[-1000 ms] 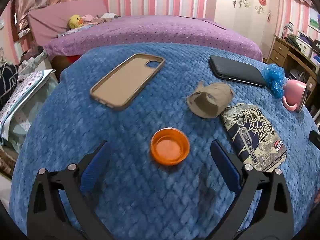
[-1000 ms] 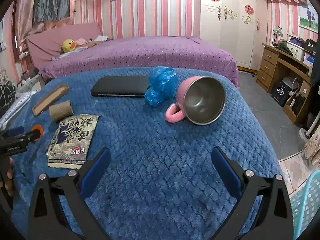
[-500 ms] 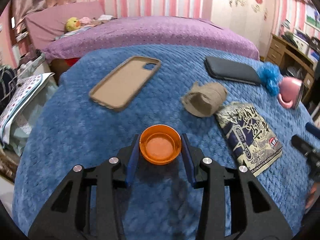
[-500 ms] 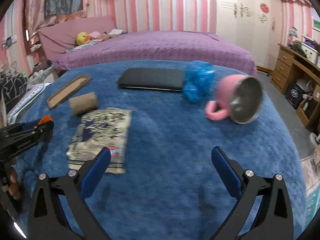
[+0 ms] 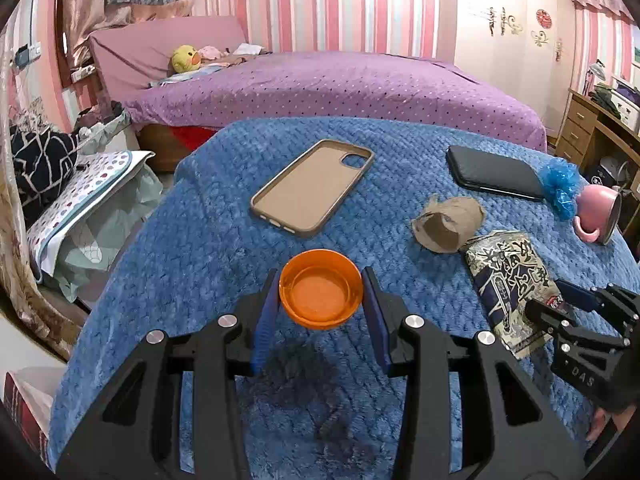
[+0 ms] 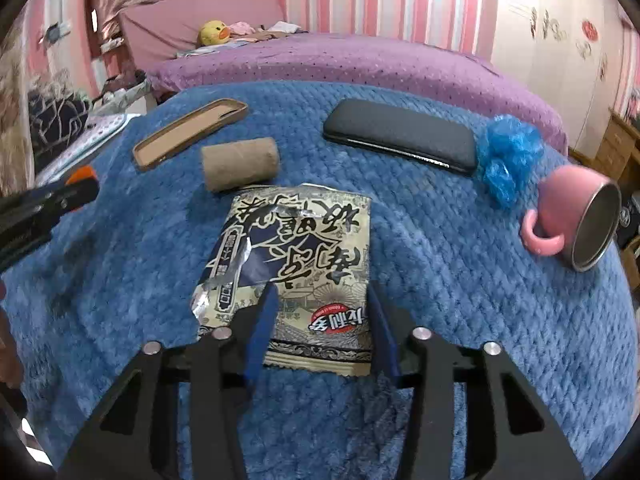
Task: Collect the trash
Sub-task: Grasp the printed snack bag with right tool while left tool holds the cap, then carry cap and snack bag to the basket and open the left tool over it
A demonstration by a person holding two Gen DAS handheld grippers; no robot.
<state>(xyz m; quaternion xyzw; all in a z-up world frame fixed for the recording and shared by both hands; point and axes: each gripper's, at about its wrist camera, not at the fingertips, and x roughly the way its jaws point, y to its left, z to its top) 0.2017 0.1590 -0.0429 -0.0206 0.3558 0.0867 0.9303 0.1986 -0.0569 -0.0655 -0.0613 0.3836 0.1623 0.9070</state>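
My left gripper [image 5: 321, 300] is shut on an orange plastic cap [image 5: 321, 294] and holds it just above the blue blanket [image 5: 192, 248]. My right gripper [image 6: 320, 312] has closed on the near end of a torn snack wrapper [image 6: 296, 256], which lies flat on the blanket; the wrapper also shows in the left wrist view [image 5: 510, 276]. A cardboard tube [image 6: 240, 164] lies beyond the wrapper. A crumpled blue plastic bag [image 6: 508, 156] lies at the right by a pink mug [image 6: 572, 220].
A tan phone case [image 5: 312, 188] and a black phone [image 6: 400, 140] lie farther back on the blanket. A purple bed [image 5: 340, 88] stands behind. Bags and clothes sit on the floor at the left [image 5: 80, 208]. A wooden dresser [image 5: 592, 128] stands at the right.
My left gripper closed on the orange cap and lifted it slightly. My right gripper swung left from the mug to the snack wrapper and closed on its near end.
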